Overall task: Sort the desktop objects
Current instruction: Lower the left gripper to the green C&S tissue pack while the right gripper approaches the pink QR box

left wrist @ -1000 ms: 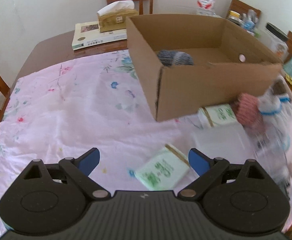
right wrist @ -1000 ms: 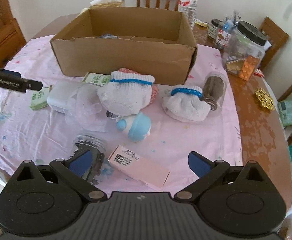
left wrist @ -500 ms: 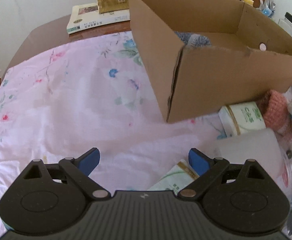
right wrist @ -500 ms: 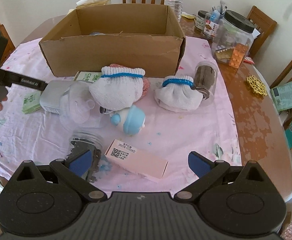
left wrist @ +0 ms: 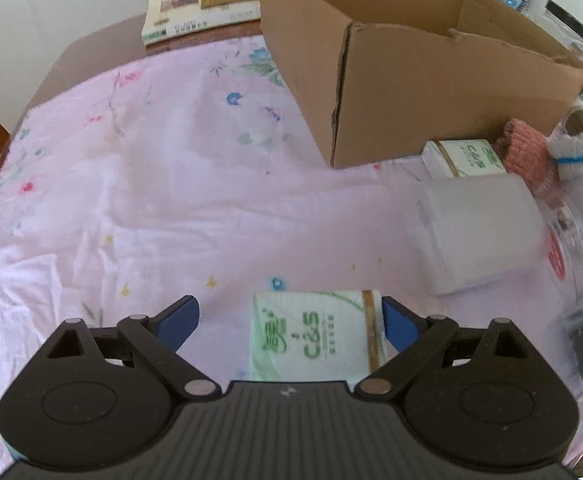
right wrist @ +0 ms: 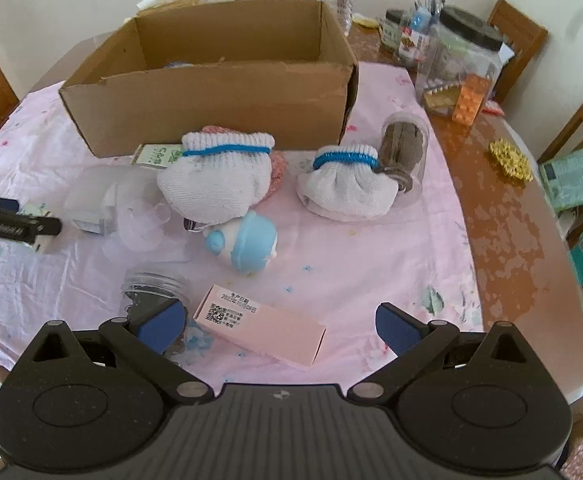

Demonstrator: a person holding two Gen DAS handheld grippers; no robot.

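Tissue pack (left wrist: pixel 315 336) flat, gold-banded end rightward

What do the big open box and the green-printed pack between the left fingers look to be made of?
The box looks like plain matte brown cardboard, its top edge torn and ragged. The tissue pack seems to be soft plastic film wrap: printed and slightly wrinkled.
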